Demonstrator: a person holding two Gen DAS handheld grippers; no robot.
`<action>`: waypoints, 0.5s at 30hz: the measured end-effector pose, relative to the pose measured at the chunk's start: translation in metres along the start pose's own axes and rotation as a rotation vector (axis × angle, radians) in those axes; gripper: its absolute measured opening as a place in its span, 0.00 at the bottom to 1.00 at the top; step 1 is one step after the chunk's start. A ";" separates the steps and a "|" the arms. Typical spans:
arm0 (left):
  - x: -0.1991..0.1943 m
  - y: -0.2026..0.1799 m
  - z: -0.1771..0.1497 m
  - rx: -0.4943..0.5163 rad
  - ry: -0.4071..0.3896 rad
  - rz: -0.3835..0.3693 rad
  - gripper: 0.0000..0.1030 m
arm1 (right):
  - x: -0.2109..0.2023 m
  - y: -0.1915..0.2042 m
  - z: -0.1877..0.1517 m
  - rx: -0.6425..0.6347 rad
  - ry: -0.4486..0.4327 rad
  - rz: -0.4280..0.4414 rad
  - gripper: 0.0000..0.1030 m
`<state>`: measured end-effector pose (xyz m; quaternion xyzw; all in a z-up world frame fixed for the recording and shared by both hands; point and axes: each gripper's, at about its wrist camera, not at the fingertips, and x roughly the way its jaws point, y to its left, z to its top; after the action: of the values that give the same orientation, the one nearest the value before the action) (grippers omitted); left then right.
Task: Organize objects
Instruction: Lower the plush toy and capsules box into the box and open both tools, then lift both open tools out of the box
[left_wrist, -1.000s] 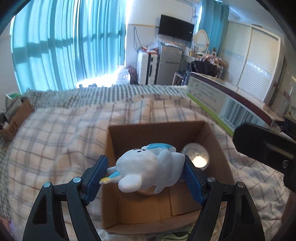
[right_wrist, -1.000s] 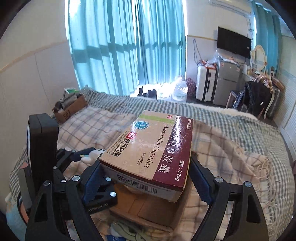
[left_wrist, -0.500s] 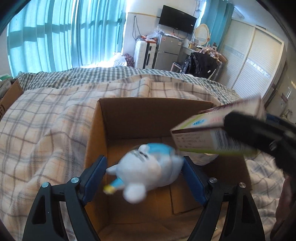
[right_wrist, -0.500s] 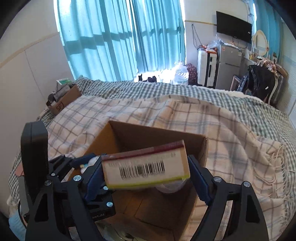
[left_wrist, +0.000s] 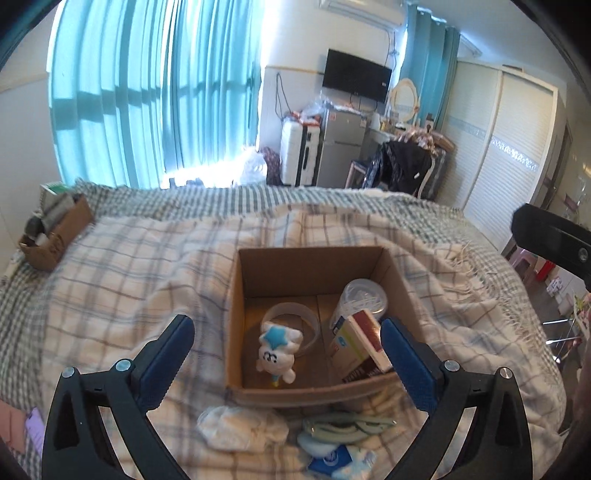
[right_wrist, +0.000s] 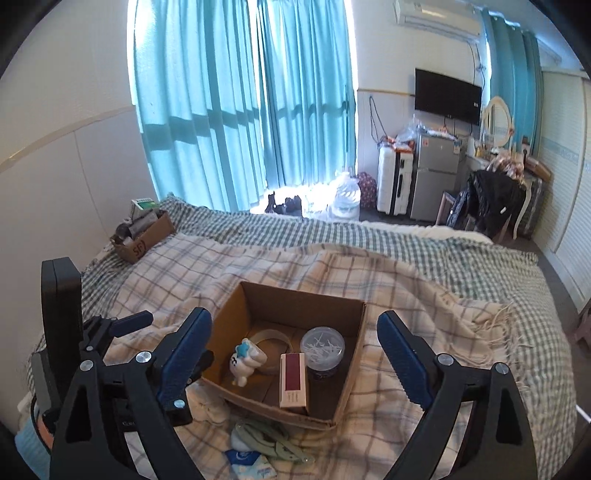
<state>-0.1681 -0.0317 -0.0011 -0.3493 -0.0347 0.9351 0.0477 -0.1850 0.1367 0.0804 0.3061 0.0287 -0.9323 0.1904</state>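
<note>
Open left hand-held gripper (left_wrist: 284, 341), cardboard box (left_wrist: 236, 325) holding plush toy (left_wrist: 277, 350), medicine box (left_wrist: 358, 343)

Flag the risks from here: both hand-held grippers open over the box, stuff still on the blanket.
1. The medicine box stands on edge, leaning by the clear jar; a nudge could topple it onto the plush toy.
2. The cardboard box sits on a rumpled blanket, so pressing its rim may tip it.
3. The leftover white cloth and green clips lie tight against the near wall, awkward for the left hand-held gripper.
</note>
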 end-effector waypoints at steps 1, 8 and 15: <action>-0.009 0.000 0.000 0.005 -0.012 0.005 1.00 | -0.016 0.004 0.001 -0.009 -0.015 -0.002 0.89; -0.076 -0.005 0.001 0.047 -0.091 0.048 1.00 | -0.083 0.026 -0.005 -0.061 -0.087 -0.015 0.89; -0.105 -0.004 -0.019 0.066 -0.112 0.053 1.00 | -0.112 0.037 -0.027 -0.053 -0.123 -0.072 0.89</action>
<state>-0.0765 -0.0391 0.0534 -0.2954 0.0029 0.9548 0.0326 -0.0732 0.1444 0.1262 0.2416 0.0525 -0.9546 0.1663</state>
